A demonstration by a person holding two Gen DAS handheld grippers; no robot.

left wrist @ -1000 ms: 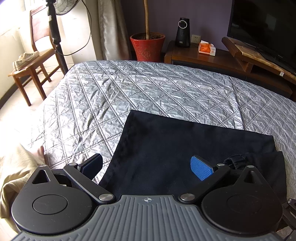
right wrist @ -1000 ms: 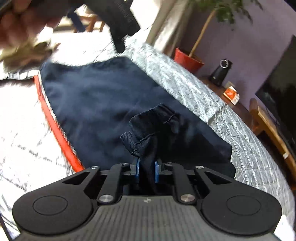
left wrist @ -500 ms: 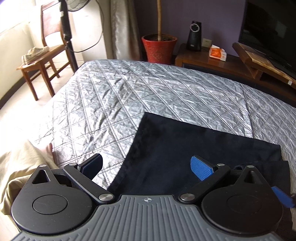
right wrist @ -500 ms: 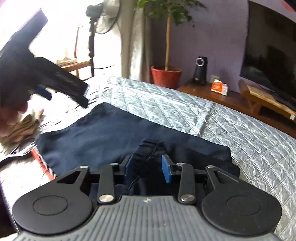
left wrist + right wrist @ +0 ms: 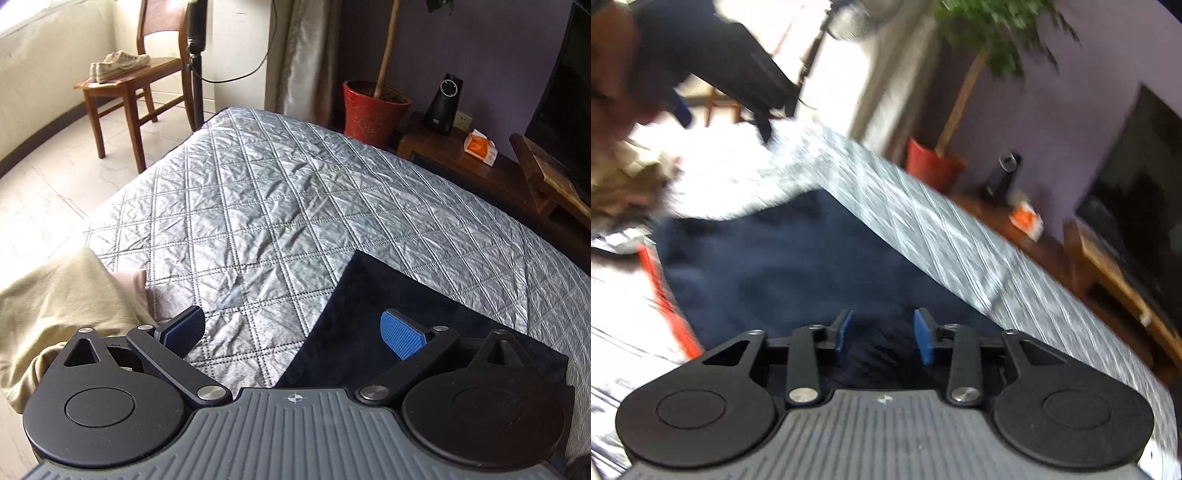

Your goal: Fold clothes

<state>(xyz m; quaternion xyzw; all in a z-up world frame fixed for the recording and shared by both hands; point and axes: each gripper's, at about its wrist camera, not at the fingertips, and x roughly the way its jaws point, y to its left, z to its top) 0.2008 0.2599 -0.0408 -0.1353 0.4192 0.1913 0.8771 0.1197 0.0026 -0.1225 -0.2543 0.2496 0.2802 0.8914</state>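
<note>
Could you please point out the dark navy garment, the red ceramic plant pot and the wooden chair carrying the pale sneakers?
Dark navy garment (image 5: 373,314), left wrist view, on its flat upper panel.
Red ceramic plant pot (image 5: 369,112), left wrist view, on its front wall.
Wooden chair (image 5: 127,79), left wrist view, on its seat edge.

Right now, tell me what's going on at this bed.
A person is folding clothes with a gripper in each hand. A dark garment lies flat on the silver quilt. The right gripper has just been opening; its pads are apart, above the cloth, gripping nothing. The left gripper is wide open and empty, over the garment's left edge. A beige cloth lies bunched further left.
</note>
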